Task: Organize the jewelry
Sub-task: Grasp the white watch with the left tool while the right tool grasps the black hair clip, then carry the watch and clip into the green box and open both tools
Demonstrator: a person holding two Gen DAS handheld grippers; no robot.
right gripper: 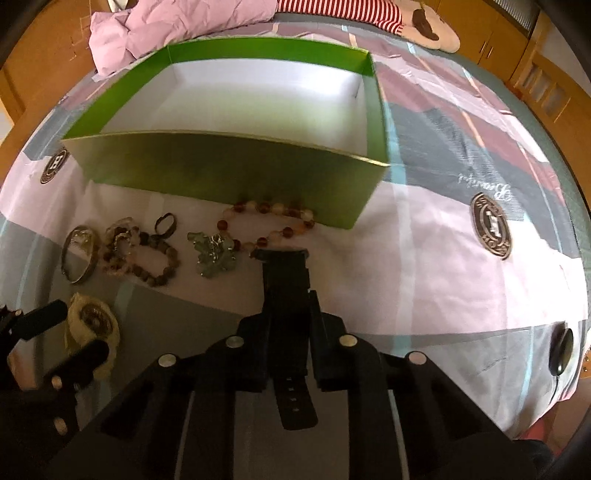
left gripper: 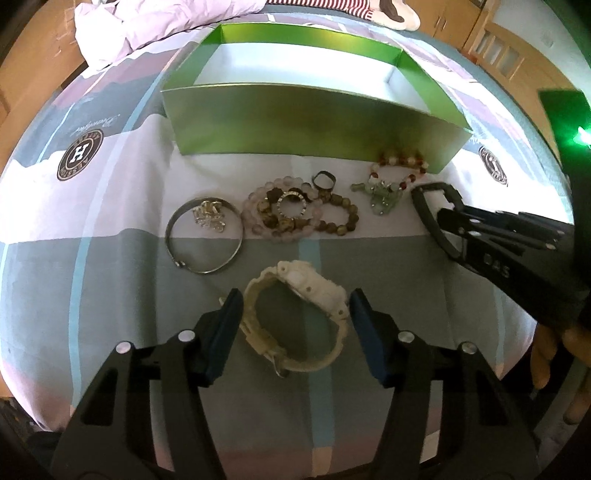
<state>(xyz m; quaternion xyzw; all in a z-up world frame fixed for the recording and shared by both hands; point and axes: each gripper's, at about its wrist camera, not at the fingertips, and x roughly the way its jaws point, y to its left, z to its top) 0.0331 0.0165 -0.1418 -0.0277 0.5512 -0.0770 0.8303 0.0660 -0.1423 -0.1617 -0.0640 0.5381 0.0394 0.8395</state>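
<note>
A cream-white watch (left gripper: 295, 317) lies on the bedspread between the fingers of my open left gripper (left gripper: 293, 314); it also shows in the right wrist view (right gripper: 92, 328). My right gripper (right gripper: 286, 306) is shut on a black watch (right gripper: 284, 273) and holds it above the bed; the same gripper (left gripper: 450, 218) and black watch strap (left gripper: 428, 210) show at the right of the left wrist view. Past them is an open green box (left gripper: 306, 122), empty inside, seen too in the right wrist view (right gripper: 229, 173).
In front of the box lie a silver bangle (left gripper: 205, 236), brown and pale bead bracelets (left gripper: 291, 214), a dark ring (left gripper: 324, 181), a green stone charm (left gripper: 382, 194) and a red-and-white bead bracelet (left gripper: 400, 164). A lilac blanket (right gripper: 184, 22) is bunched behind the box.
</note>
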